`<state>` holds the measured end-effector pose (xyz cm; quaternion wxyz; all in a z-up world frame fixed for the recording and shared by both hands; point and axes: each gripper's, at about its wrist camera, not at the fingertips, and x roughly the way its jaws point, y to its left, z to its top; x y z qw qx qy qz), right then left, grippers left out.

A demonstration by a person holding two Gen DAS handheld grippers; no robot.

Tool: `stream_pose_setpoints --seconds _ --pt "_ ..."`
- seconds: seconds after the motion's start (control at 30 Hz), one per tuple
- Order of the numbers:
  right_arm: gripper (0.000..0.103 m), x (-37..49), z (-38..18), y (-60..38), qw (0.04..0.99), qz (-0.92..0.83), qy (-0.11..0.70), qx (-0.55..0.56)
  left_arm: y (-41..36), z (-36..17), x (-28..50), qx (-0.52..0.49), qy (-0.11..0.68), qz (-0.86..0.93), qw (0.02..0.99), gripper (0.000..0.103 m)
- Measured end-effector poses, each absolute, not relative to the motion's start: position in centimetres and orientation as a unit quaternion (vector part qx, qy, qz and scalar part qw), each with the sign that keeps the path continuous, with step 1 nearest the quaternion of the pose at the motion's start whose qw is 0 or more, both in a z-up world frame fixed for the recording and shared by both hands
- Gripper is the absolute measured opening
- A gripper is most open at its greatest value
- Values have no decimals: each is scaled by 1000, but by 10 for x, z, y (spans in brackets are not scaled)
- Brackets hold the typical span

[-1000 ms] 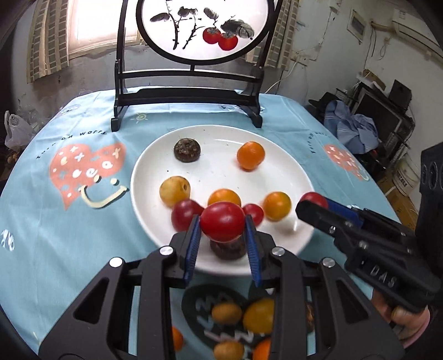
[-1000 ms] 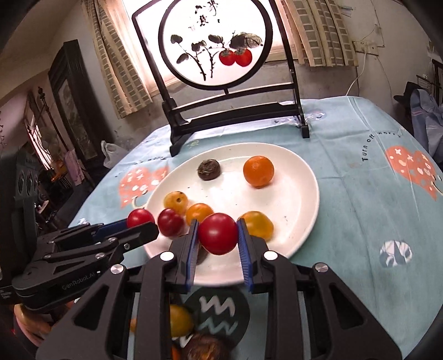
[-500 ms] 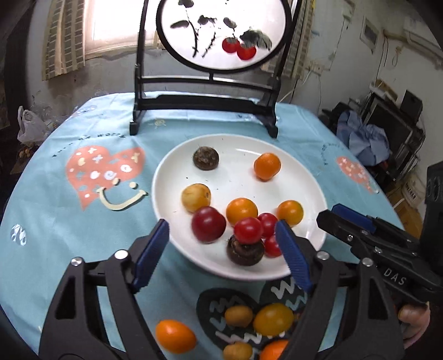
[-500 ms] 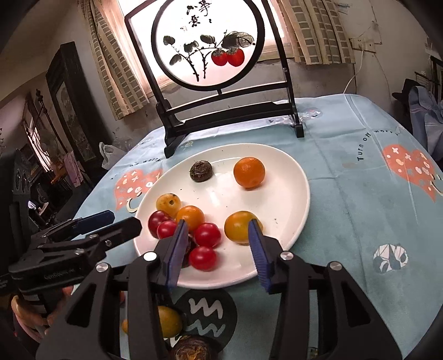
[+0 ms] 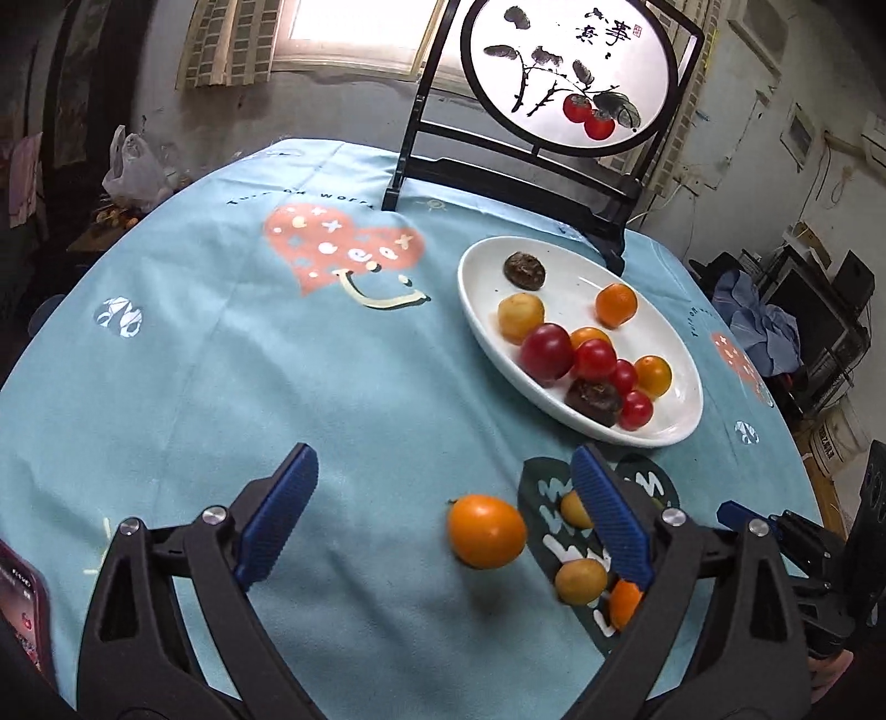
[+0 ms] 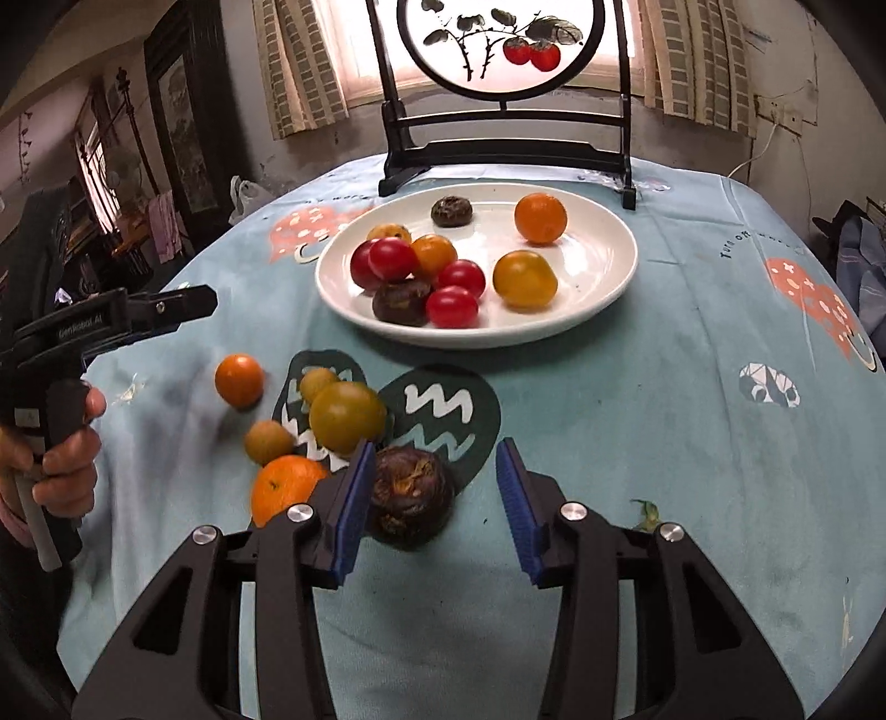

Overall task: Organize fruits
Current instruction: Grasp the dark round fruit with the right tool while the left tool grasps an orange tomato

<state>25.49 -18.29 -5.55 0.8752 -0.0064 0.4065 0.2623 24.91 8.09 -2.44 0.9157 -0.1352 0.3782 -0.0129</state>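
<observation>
A white plate (image 5: 554, 266) (image 6: 598, 277) holds several red, orange and dark fruits. Loose fruits lie on the tablecloth in front of it. My left gripper (image 5: 443, 520) is open and empty above the cloth; an orange fruit (image 5: 486, 531) lies between its fingers, nearer the right one. My right gripper (image 6: 434, 507) is open and empty; a dark wrinkled fruit (image 6: 411, 498) lies between its fingers, against the left one. A yellow-green tomato (image 6: 347, 416), an orange (image 6: 285, 487) and small yellow fruits (image 6: 268, 441) lie just left of it.
A black stand with a round painted screen (image 6: 498, 50) (image 5: 565, 72) stands behind the plate. The left gripper also shows at the left edge of the right wrist view (image 6: 138, 315). A phone (image 5: 22, 609) lies at the lower left. The round table's edge curves on both sides.
Both grippers opened and let their red tomatoes go onto the plate. Both then pulled back from the plate toward the loose fruits on the cloth, the left one swinging left.
</observation>
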Motion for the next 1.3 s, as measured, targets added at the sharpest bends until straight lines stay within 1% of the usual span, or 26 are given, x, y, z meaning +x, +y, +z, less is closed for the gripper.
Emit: stream_pose_setpoints --seconds 0.3,0.87,1.03,1.17,1.3 --pt "45 252 -63 -176 863 275 423 -24 72 -26 243 -109 380 -18 918 95" --pt "45 254 -73 -160 865 265 421 -70 72 -23 242 -109 380 -17 919 95" --pt "44 257 -68 -173 871 259 417 -31 71 -25 242 -108 384 -20 917 95" --pt "44 261 -60 -192 876 250 411 32 62 -30 243 -86 392 -25 916 95" --pt "44 263 -60 -199 881 231 410 45 47 -37 245 -51 404 -35 913 94"
